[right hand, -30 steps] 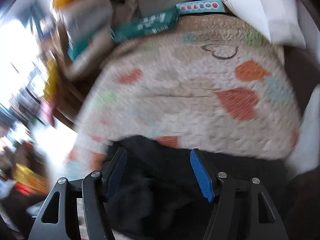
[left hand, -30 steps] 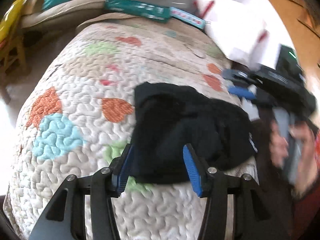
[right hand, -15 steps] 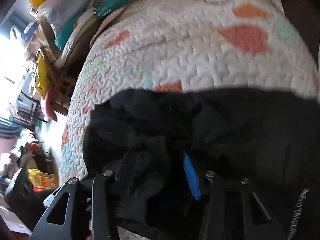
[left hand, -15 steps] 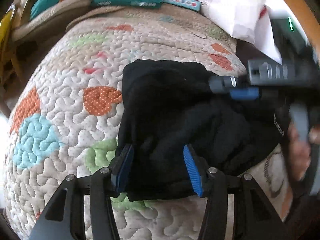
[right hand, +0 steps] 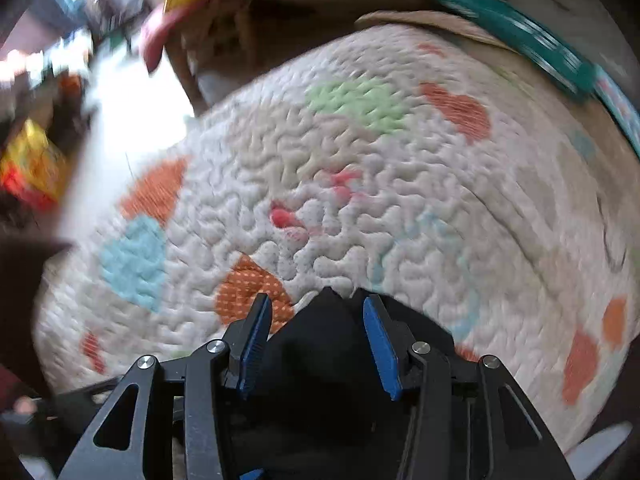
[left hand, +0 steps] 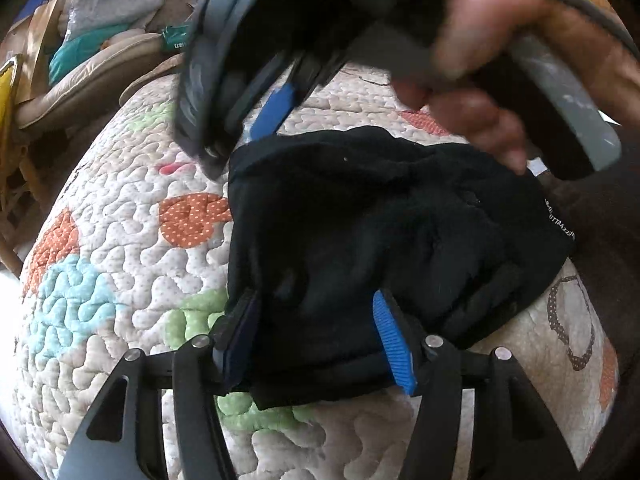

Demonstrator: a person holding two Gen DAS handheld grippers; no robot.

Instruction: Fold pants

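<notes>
The black pants (left hand: pixel 380 232) lie bunched in a folded heap on a quilted cover with coloured hearts (left hand: pixel 120 240). My left gripper (left hand: pixel 316 336) is open, its blue pads astride the near edge of the heap. My right gripper (right hand: pixel 316 340) is open too, and a corner of the black cloth (right hand: pixel 324 344) pokes up between its pads. In the left wrist view the right gripper body (left hand: pixel 256 64) and the hand holding it hover over the far left corner of the pants, with one blue pad (left hand: pixel 276 112) showing.
A teal box (right hand: pixel 516 36) lies along the far edge of the quilt (right hand: pixel 400 200). A beige cushion (left hand: pixel 88 80), bags and clutter stand to the left. The floor (right hand: pixel 132 112) lies beyond the quilt's left edge.
My right gripper has lifted out of the pants heap and swung over to its far left corner. The left gripper has stayed at the near edge, still open.
</notes>
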